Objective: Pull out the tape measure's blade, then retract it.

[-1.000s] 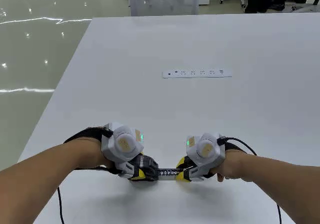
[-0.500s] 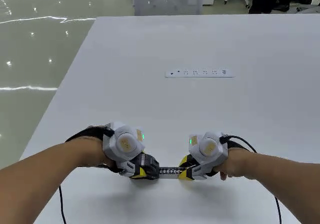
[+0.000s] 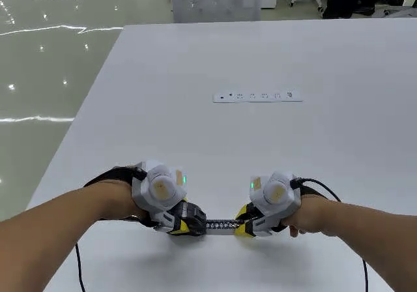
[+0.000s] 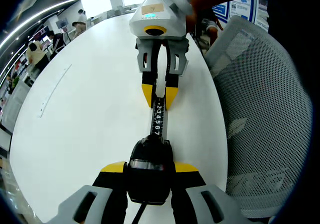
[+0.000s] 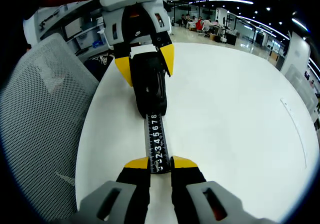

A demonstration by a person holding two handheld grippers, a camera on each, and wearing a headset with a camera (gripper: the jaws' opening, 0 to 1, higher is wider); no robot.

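**Tape measure: blade partly out, held at both ends**

Location: near edge of the white table [image 3: 260, 51], just in front of the person. A power strip [image 3: 257, 96] lies well apart, toward the far side. A mesh chair [image 4: 260, 99] stands off the table's near edge.

Left gripper [image 4: 150, 167]: jaws closed on the black tape measure case [image 5: 151, 86], one yellow pad on each flank. The case sits low, at or just above the table; contact cannot be told. This grip looks meant as the anchor, so the case does not follow the pull.

Right gripper [image 5: 160, 163]: jaws closed on the tip end of the blade [image 5: 155, 134], pinched from both edges. Printed face is up, numerals to about 8 showing between tip and case mouth.

Geometry: the grippers face each other, left and right, with the blade straight and level between them. Holding it in line with the case mouth probably avoids kinking.

Judgement: only a short length is drawn. Whether this falls in the draw or the return cannot be told.

Risk: a slipped tip would snap back.
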